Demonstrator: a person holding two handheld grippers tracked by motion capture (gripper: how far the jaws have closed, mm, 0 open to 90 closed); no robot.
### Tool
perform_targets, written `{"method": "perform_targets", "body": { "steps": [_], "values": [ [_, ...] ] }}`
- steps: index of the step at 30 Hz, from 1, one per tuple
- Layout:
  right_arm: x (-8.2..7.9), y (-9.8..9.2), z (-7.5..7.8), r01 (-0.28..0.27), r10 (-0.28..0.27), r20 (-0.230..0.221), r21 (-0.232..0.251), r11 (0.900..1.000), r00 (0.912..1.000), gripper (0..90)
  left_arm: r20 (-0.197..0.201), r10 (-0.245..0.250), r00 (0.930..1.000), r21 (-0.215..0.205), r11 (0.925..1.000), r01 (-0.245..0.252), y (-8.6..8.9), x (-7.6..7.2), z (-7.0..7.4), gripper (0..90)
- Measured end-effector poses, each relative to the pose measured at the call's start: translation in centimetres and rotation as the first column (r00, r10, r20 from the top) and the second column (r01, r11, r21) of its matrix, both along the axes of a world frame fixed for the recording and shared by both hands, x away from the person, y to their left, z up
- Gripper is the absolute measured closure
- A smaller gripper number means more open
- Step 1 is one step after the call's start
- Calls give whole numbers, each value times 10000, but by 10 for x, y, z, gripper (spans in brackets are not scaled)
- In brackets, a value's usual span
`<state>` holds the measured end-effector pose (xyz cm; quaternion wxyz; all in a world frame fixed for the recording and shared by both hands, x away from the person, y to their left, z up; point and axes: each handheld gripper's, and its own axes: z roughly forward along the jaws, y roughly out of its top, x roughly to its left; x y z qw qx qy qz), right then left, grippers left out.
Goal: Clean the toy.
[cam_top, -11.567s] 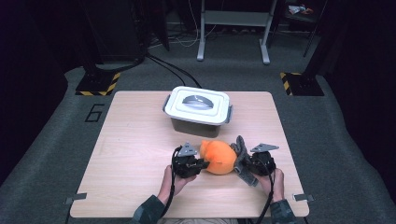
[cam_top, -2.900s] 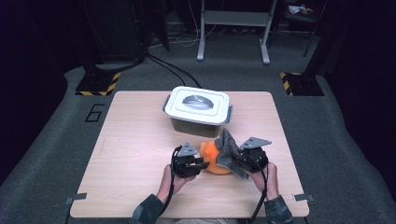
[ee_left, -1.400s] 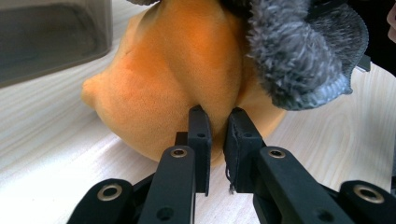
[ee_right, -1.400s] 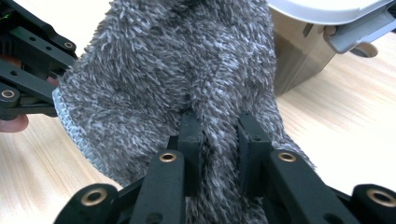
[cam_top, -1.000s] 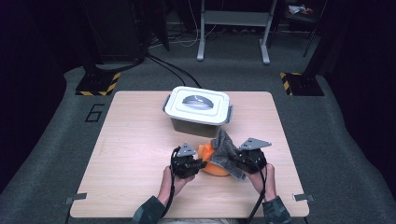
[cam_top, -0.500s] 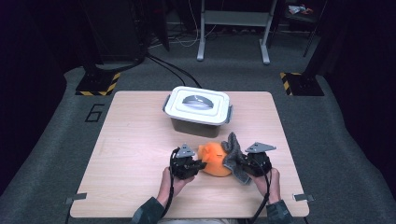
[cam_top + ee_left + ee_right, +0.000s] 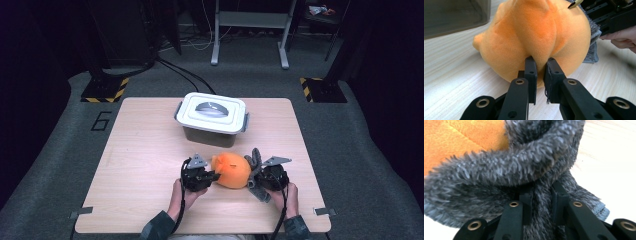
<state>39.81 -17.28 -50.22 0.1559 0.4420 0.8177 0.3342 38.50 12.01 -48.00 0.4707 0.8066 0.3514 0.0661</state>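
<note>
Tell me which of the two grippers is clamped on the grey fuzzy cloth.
The right gripper: its black jaws pinch a fold of the grey fuzzy cloth. The left gripper instead pinches the round orange plush toy.

The counter (image 7: 150, 150) is evenly lit from above against a dark room; close beyond the right claw (image 7: 541, 195), the grey fur (image 7: 499, 172) blurs and pale wood glares.

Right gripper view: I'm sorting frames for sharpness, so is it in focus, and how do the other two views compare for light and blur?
Right gripper view: the grey cloth is soft close up, and the table is washed out. Left gripper view: the orange plush toy is fairly crisp, evenly lit. High view: the surroundings are dark and the toy slightly soft.
</note>
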Motion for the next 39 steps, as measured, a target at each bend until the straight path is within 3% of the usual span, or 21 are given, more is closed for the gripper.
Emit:
{"method": "perform_targets", "body": {
  "steps": [5, 11, 14, 18, 19, 20, 23, 24, 28, 30, 33, 39],
  "values": [
    [-4, -4, 12, 85, -85, 187, 3, 10000, 9998, 747, 5, 41, 10000, 15, 10000, -41, 2, 0, 0, 813],
    [-16, -9, 45, -123, 73, 941, 525, 9985, 9955, 746, 68, -59, 10000, 34, 10000, 59, 1, -1, 0, 813],
    [-22, -2, 61, -454, 359, 1267, 722, 9964, 9913, 745, 172, -125, 9998, 104, 9999, 124, 0, -1, 1, 813],
    [-28, 19, 78, -1192, 1059, 1813, 641, 9908, 9777, 741, 90, -119, 9999, 75, 9999, 118, -2, -3, 2, 813],
    [-28, 19, 78, -1192, 1059, 1813, 641, 9908, 9777, 741, 90, -119, 9999, 75, 9999, 118, -2, -3, 2, 813],
    [-30, 33, 83, -1583, 1461, 1915, 503, 9861, 9706, 741, 117, -112, 9999, 76, 9999, 111, -2, -3, 1, 813],
    [-26, 46, 80, -1746, 1727, 1972, -79, 9846, 9650, 741, 130, -129, 9998, 128, 9998, 128, -1, -2, 1, 813],
    [-24, 47, 77, -1750, 1730, 1972, -75, 9845, 9650, 741, 68, -115, 9999, 110, 9999, 114, -1, -2, 0, 813],
    [-22, 40, 71, -1518, 1450, 1869, 223, 9882, 9716, 742, 150, -183, 9997, 25, 9998, 183, -2, -1, -1, 813],
    [-22, 37, 69, -1402, 1351, 1822, 154, 9900, 9739, 742, 204, -203, 9996, 63, 9998, 201, -2, -1, -1, 813],
    [-20, 22, 59, -993, 932, 1507, 333, 9945, 9842, 742, 184, -201, 9996, 39, 9998, 200, -2, -1, -1, 813],
    [-14, 6, 42, -539, 504, 1069, 304, 9981, 9930, 741, 175, -182, 9997, 34, 9998, 182, -2, -1, -1, 813]
  ]
}}
